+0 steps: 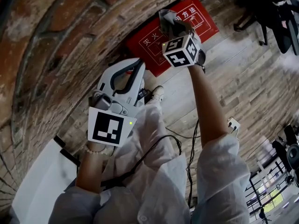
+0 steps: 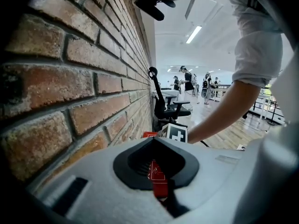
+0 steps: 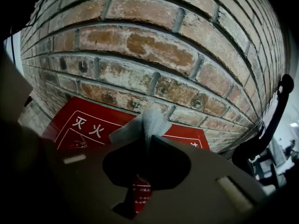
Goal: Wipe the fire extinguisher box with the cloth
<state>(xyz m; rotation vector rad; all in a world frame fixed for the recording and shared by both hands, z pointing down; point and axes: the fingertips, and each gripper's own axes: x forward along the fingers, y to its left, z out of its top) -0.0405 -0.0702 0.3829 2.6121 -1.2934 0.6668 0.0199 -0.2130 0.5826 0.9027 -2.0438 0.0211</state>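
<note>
A rough red brick wall (image 3: pixel 140 41) is backing the flat red fire extinguisher box (image 3: pixel 88 125). The right gripper (image 3: pixel 147 139) is clamping the grey woven cloth (image 3: pixel 149 122), which is bunching past its jaws in front of the box. The left gripper (image 2: pixel 156 141) is holding its jaws together, empty.

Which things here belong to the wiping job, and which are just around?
In the job:
- fire extinguisher box, red, at the foot of the brick wall
- cloth
- right gripper, shut on the cloth

Just around:
- left gripper, shut and empty
- office chair
- people far down the hall
</note>
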